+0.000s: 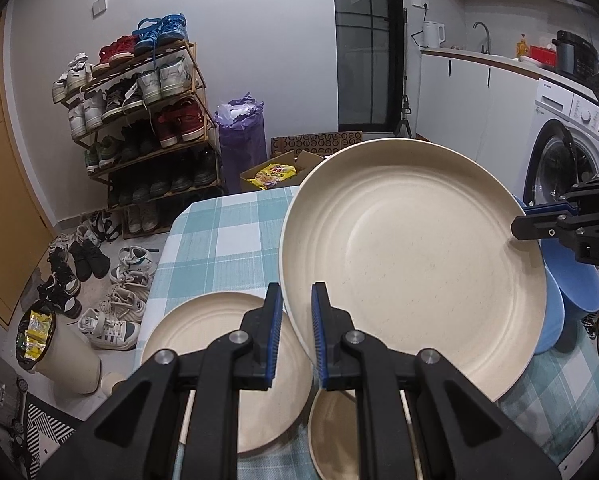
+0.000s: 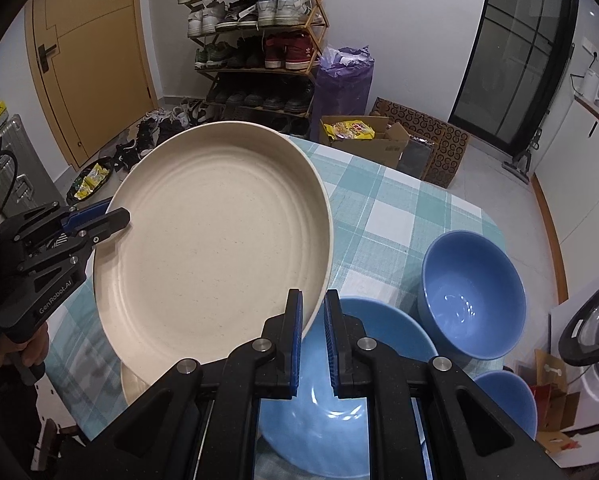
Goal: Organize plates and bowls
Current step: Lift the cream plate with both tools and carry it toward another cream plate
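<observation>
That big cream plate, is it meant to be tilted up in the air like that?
Yes, it looks odd: the plate is off the table, tilted, pinched at opposite rim edges by the left gripper and right gripper. Nothing is spilled or broken.

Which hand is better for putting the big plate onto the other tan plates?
Left, probably. The left gripper pinches the big cream plate at its rim right above the smaller cream plates. The right gripper holds the opposite rim, over the blue bowls.
</observation>
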`<control>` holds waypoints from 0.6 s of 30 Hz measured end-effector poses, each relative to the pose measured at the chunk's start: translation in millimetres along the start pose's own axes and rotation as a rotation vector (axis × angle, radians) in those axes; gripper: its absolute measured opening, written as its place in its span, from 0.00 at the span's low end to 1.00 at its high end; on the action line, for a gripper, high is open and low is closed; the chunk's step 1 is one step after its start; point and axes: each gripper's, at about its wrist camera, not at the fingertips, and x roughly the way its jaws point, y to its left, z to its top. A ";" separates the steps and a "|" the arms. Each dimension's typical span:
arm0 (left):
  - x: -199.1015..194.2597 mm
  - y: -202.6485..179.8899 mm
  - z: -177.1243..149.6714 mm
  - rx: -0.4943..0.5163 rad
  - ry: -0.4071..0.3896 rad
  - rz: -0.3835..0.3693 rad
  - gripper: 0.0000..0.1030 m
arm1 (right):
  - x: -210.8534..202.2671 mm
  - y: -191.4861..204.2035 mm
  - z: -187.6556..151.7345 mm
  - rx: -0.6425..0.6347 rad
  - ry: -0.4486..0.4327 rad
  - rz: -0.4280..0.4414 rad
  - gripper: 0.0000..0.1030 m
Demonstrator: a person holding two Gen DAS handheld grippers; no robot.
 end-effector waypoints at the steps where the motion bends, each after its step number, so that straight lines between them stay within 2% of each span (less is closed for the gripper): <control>1: -0.5 -0.3 -0.8 0.000 0.001 0.000 0.12 | -1.8 1.4 -3.1 -0.001 -0.002 0.001 0.11; 18: -17.8 -8.1 -32.2 0.011 -0.001 -0.011 0.12 | -17.4 16.0 -40.7 -0.008 -0.019 0.018 0.11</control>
